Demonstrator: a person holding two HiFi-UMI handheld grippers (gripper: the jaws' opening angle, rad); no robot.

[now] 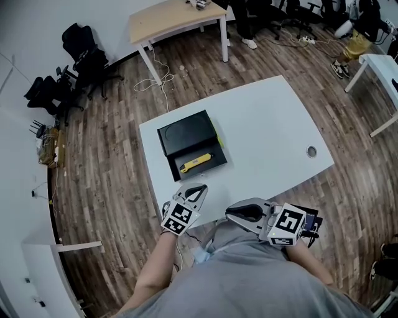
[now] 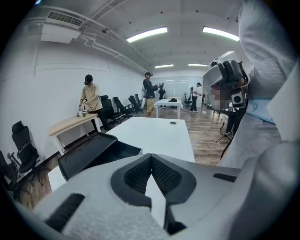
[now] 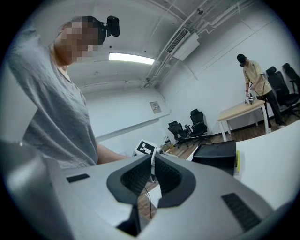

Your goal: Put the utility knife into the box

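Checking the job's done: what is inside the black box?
A yellow utility knife lies in the open black box; nothing else shows. Whatever is under the knife is hidden.

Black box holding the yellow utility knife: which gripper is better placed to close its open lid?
Left, probably. The left gripper sits by the near edge of the open black box, fingers shut, pointing toward it; the right gripper is further off and points sideways.

One black box, one yellow utility knife, two tools, two white tables, one wooden table
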